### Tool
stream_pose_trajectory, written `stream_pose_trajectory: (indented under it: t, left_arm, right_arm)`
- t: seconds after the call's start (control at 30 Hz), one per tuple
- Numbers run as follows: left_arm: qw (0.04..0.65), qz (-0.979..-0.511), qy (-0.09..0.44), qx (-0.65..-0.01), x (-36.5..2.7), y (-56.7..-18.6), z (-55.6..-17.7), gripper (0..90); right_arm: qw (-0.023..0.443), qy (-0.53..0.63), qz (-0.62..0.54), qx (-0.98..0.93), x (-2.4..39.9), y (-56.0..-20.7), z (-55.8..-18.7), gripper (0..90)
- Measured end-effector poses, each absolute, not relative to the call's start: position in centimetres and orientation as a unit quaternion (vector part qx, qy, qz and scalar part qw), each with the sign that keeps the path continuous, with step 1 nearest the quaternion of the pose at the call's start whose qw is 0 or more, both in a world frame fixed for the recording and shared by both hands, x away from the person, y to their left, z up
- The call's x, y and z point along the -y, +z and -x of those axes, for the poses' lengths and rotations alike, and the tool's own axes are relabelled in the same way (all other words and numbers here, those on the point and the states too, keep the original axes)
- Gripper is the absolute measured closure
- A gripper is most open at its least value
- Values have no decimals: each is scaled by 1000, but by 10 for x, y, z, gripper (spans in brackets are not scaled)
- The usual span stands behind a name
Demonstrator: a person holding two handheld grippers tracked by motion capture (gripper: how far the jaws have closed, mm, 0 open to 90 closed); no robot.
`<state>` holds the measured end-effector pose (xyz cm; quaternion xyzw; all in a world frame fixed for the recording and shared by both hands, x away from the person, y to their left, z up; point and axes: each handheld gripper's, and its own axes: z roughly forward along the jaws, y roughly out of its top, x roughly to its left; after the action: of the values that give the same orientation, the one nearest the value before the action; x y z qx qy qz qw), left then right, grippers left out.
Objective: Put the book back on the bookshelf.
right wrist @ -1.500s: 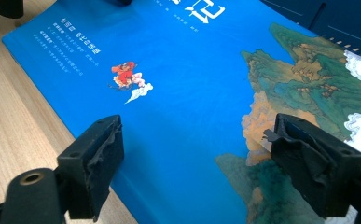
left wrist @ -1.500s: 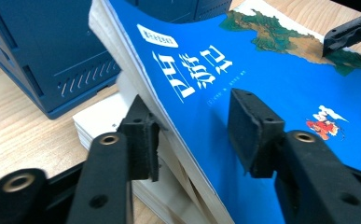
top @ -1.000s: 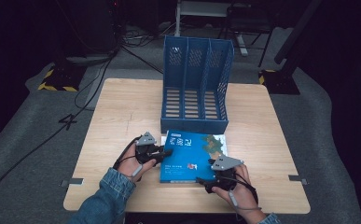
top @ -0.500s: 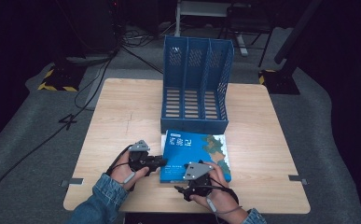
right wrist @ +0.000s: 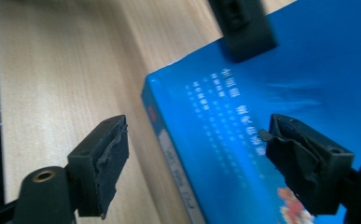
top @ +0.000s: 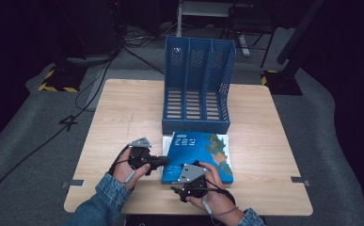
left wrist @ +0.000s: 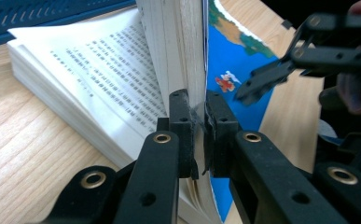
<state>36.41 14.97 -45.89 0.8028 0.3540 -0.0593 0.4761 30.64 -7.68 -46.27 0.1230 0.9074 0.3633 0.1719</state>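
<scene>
- Book (top: 199,155) flat on the table (top: 123,113), near edge, just in front of the blue file rack (top: 197,84); blue cover up.
- Left tool (left wrist: 198,116) clamped on the book's left edge: jaws pinch the front cover plus a wad of pages, and have just been closing on them.
- In the left tool view, cover and pinched pages lifted upright off the rest of the block; printed pages fan open to the left.
- In the high view, left tool (top: 163,161) lies level, pointing right at the near left part of the book.
- Compared with a second ago: left hand (top: 123,167) lower and nearer the table's front edge, tool turned in toward the book instead of resting on its far left corner.
- Right tool (right wrist: 194,140) open, nothing between the jaws; one jaw over bare table, the other over the blue cover, straddling the spine corner.
- Compared with a second ago: right hand (top: 212,195) shifted left, from the book's near right corner to its near middle.
- Book and rack in the same place as before.
</scene>
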Motion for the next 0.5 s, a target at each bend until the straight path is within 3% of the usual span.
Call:
stream_pose_trajectory:
  t: [0.27,0.5]
  left_arm:
    - [484,-798,-83,-349,-145,-441,-369,836]
    - [481,-797,-96,-351,-139,-438,-374,836]
  right_arm:
    - [195,363,-119,-903,72,-463,-304,207]
    - [247,350,-106,-897,59,-470,-299,71]
